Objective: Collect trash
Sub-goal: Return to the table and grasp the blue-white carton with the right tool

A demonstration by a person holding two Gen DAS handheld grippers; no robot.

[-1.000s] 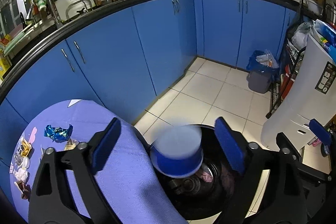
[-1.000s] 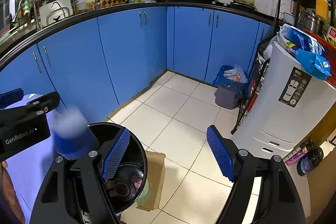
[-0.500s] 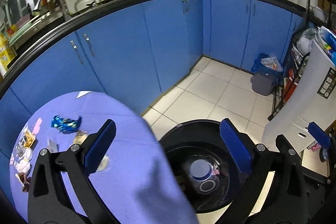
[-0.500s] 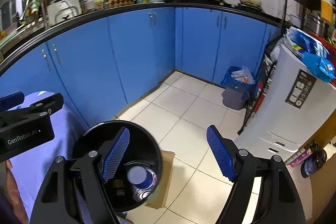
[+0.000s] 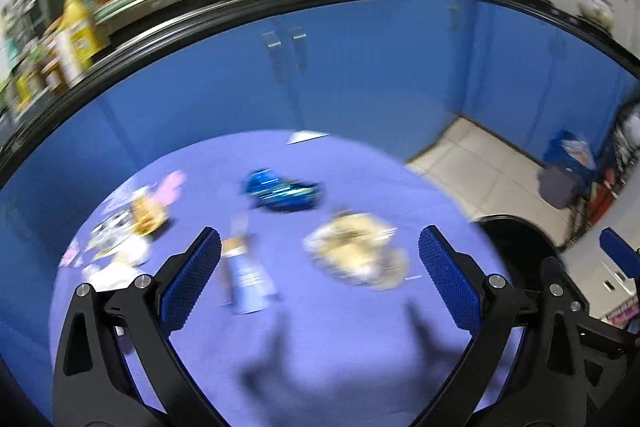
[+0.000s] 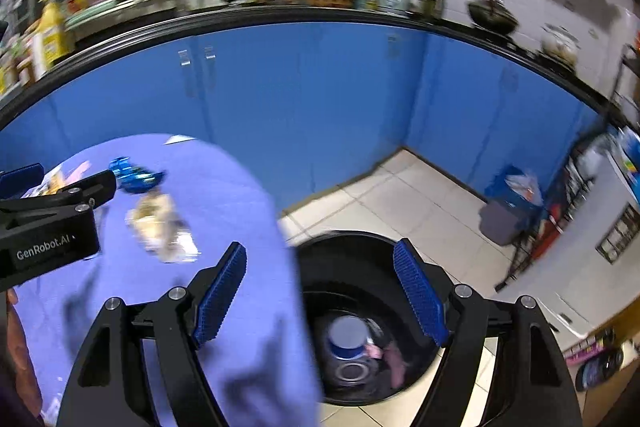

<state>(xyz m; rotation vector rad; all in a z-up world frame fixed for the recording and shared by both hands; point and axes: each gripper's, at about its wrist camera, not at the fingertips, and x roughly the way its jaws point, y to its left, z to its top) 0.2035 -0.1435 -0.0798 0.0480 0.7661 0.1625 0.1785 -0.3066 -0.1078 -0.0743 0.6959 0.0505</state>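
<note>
Left gripper (image 5: 320, 263): jaws wide, nothing between them, over the purple-covered surface (image 5: 340, 347).
Right gripper (image 6: 320, 291): jaws wide, empty, straddling the surface edge and the black bin (image 6: 360, 247).
Trash: blue wrapper (image 5: 284, 191), pale crumpled wrapper (image 5: 356, 251), small carton (image 5: 246, 279), more scraps (image 5: 120, 235) at far left; blue cup (image 6: 347, 337) in the bin.
Risk: light wrappers may slide or snag the cloth.
Room: bin sits just beside the surface edge; tiled floor beyond is open.
</note>
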